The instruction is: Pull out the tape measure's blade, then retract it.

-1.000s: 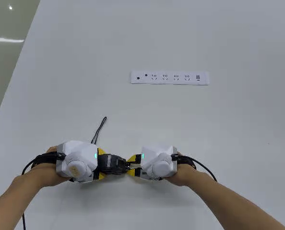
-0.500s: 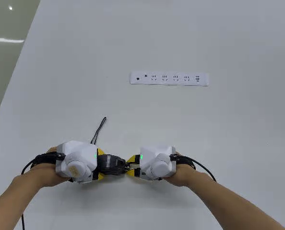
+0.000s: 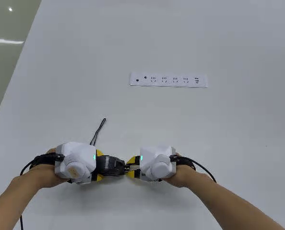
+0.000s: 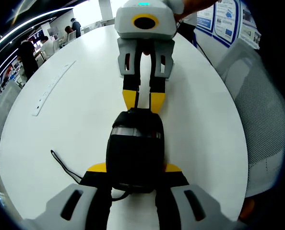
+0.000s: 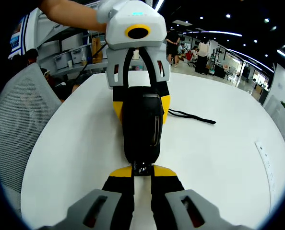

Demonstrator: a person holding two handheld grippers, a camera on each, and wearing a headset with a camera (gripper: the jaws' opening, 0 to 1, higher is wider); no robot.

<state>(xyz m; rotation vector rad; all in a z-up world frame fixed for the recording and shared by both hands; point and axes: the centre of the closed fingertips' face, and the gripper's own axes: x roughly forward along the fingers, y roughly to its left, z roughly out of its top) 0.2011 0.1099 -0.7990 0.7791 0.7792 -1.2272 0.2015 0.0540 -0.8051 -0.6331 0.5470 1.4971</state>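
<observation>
Tape measure [image 3: 112, 165] laid on table [image 3: 229, 43], well apart from power strip [image 3: 168, 80], on person's side. Case clamped in left gripper [image 4: 135, 168]. Blade end [image 5: 141, 167] pinched by right gripper [image 5: 142, 171].

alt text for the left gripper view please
The left hand-held gripper clamps a black tape measure lying on a white table. The right hand-held gripper faces it from the top of the picture, yellow tips closed on the case's front end; a black strap trails off left.
</observation>
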